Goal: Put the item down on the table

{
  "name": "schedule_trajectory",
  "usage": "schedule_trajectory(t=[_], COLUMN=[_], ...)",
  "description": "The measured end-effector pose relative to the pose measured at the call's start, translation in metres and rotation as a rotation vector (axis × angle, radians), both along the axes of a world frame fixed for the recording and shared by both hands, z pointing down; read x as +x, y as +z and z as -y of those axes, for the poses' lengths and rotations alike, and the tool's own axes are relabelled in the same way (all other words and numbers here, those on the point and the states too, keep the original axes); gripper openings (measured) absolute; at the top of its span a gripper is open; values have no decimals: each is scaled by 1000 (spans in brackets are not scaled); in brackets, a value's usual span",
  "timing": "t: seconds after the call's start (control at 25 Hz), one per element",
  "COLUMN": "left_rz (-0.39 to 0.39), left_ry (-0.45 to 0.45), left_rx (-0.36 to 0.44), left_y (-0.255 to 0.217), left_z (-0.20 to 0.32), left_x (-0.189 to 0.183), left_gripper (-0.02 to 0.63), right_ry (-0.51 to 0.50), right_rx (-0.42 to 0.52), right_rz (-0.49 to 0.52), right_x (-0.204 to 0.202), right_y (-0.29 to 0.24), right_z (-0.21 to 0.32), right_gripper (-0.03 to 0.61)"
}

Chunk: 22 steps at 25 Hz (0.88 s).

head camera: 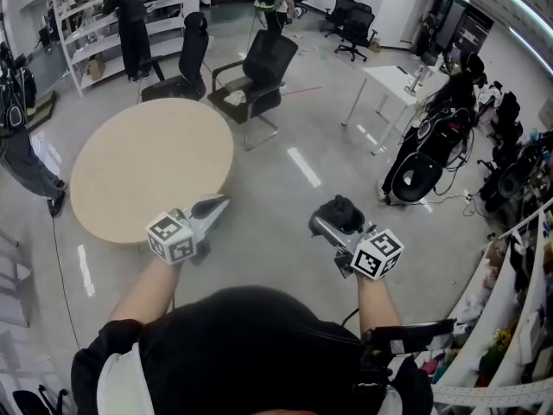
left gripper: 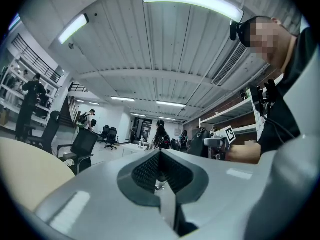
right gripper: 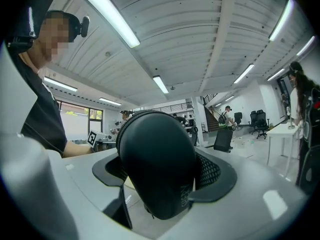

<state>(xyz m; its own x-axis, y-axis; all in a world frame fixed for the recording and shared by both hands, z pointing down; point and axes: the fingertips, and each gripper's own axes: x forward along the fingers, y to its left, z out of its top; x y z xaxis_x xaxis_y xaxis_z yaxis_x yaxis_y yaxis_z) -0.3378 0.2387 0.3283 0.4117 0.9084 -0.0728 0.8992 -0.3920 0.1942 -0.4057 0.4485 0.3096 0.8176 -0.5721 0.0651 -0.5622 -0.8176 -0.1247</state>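
A rounded black case (head camera: 343, 213) sits between the jaws of my right gripper (head camera: 333, 224), which is shut on it and held up over the floor, right of the table. In the right gripper view the black case (right gripper: 157, 159) fills the gap of the right gripper (right gripper: 164, 176) and hides its pads. The round beige table (head camera: 147, 167) lies ahead to the left. My left gripper (head camera: 218, 204) hovers at the table's near right edge, shut with nothing in it. In the left gripper view the left gripper (left gripper: 160, 160) has its pads together, and the table (left gripper: 25, 171) shows at lower left.
Two black office chairs (head camera: 259, 76) (head camera: 184, 59) stand behind the table. A white desk (head camera: 393, 85) and a row of black bags (head camera: 423, 158) are at the right. Shelving (head camera: 95, 24) with people nearby is at the back left. A cluttered rack (head camera: 518, 318) lines the near right.
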Motion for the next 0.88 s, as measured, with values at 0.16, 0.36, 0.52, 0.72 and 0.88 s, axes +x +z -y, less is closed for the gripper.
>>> schedule_trajectory(t=[0.16, 0.36, 0.52, 0.72, 0.88], left_rz=[-5, -22, -39, -52, -34], left_ry=[28, 98, 144, 205, 217], left_rx=[-4, -32, -52, -56, -66], left_y=[6, 4, -3, -10, -14], left_z=[-25, -57, -74, -72, -75], left_x=[31, 95, 166, 250, 305], left_gripper=[-2, -2, -2, -2, -2], right_ry=[25, 77, 123, 173, 179], right_rx=[-1, -28, -55, -65, -54], right_rz=[2, 12, 1, -29, -26], right_x=[25, 85, 148, 234, 293], right_y=[6, 5, -3, -18, -18], right_z=[-21, -43, -59, -56, -60], right_gripper=[374, 374, 374, 374, 374])
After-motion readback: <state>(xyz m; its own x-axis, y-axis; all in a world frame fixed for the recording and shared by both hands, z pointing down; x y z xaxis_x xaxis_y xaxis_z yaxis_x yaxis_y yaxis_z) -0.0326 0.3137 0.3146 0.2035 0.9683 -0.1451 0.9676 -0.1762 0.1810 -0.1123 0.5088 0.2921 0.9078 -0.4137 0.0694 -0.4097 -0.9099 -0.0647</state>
